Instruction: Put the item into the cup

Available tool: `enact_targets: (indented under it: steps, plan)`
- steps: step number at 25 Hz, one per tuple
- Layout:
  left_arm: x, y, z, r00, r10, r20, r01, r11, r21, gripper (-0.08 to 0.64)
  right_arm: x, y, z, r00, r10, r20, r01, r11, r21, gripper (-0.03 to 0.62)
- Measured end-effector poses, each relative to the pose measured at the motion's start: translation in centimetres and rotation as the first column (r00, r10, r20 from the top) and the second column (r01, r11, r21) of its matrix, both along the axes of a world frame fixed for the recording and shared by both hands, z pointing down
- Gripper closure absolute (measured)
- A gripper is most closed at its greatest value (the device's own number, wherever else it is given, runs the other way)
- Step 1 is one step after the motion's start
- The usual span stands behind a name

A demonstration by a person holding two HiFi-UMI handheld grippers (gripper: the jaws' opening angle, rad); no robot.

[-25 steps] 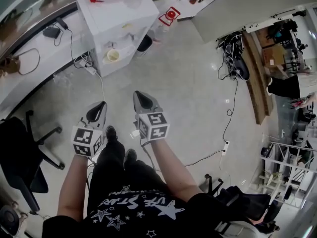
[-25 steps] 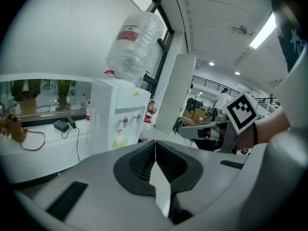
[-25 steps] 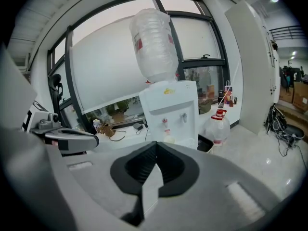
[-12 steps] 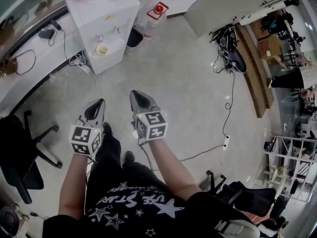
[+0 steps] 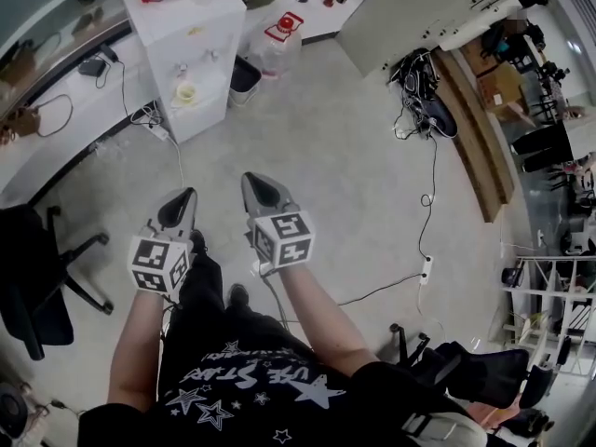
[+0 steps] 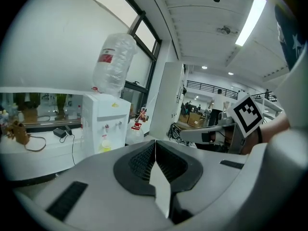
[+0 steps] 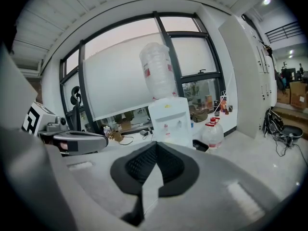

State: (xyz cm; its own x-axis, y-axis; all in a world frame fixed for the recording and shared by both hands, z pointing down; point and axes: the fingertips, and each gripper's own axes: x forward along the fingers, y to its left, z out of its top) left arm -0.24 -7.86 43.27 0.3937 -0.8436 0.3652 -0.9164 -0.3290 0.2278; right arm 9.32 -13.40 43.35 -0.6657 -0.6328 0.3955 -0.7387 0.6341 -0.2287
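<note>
Carrying left gripper (image 5: pixel 177 208) and right gripper (image 5: pixel 262 191) mid-frame, jaws pressed together, empty; shifting dispenser (image 5: pixel 183 35) and cup (image 5: pixel 186 92) farther upper-left; item unseen.

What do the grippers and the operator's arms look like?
Matching pair: left gripper and right gripper, grey tapered shells, black ribbed jaw pads, each with a white cube bearing black square markers. No sleeves on the forearms; black top with white stars.

My right gripper (image 7: pixel 155 147), jaws pressed together, faces a white water dispenser (image 7: pixel 169 124) topped by an upturned bottle (image 7: pixel 158 71); a spare jug (image 7: pixel 213 134) stands just beside it on the floor (image 7: pixel 262 153).
</note>
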Motion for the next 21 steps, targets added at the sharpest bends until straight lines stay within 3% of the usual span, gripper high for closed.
enact_targets:
  steps: [13, 21]
  plan:
    - [6.5, 5.9, -5.3, 0.999, 0.025, 0.020, -0.027, 0.996, 0.087, 0.551, 5.4, 8.0, -5.4, 0.999, -0.031, 0.039, 0.028, 0.997, 0.065, 0.592]
    - [9.7, 9.4, -6.3, 1.000, 0.021, 0.006, -0.022, 0.996, 0.082, 0.551, 8.3, 11.4, -6.9, 0.999, -0.045, 0.030, 0.042, 0.996, 0.080, 0.592]
